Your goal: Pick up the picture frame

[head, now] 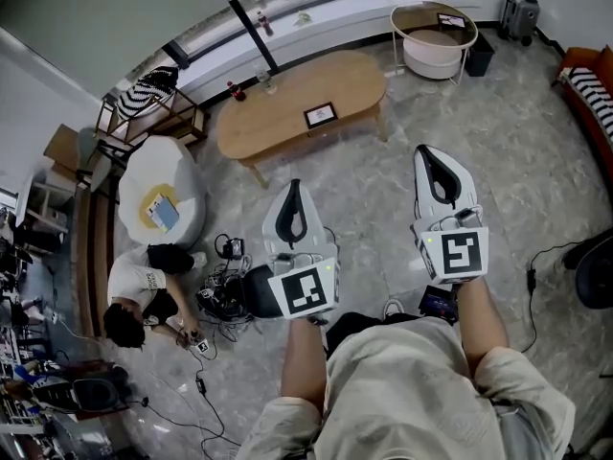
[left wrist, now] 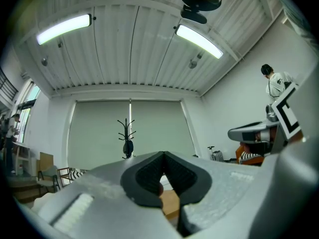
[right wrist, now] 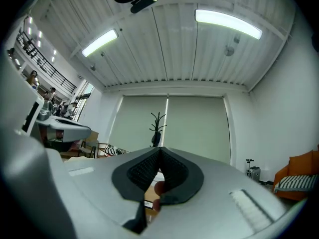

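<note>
Approach step, by judgement. Left gripper [head: 294,192] and right gripper [head: 433,156] are both empty, jaws together. Picture frame [head: 320,115] lies on the surface [head: 268,123] well ahead, between their lines. Next move calls for closing in and opening jaws.

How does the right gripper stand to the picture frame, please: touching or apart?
Apart: the head view shows floor between the right gripper and the picture frame.

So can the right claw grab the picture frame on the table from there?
Probably not yet. The right claw is shut and well short of the picture frame, which sits on the wooden table across bare floor. Nothing blocks the way, so stepping closer should do it.
</note>
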